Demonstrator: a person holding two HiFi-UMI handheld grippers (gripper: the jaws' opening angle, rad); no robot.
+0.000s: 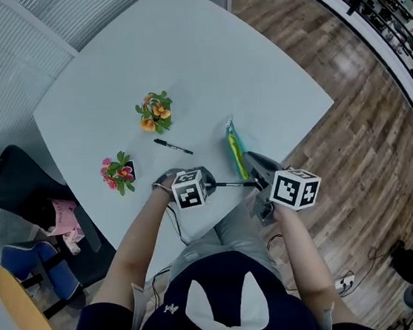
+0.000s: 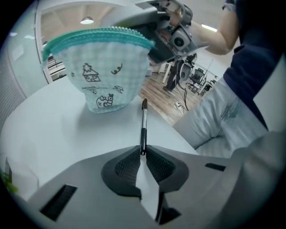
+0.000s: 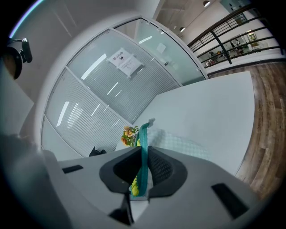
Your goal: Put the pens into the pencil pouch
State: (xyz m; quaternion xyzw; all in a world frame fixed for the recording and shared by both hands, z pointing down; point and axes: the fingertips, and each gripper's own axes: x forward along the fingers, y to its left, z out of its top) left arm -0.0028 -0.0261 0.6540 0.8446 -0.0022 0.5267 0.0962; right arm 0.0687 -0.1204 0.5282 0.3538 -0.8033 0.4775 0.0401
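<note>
Pen pinched at one end by left hand-held gripper, pointing ahead at pencil pouch; stiff, light, slick, may pivot. Pouch's soft teal rim clamped in right hand-held gripper, held upright on desk.

My left gripper and right gripper were smooth grey shells with black ribbed pads, each topped by a white cube printed with black square markers. I wore a navy top and pale grey trousers.
</note>
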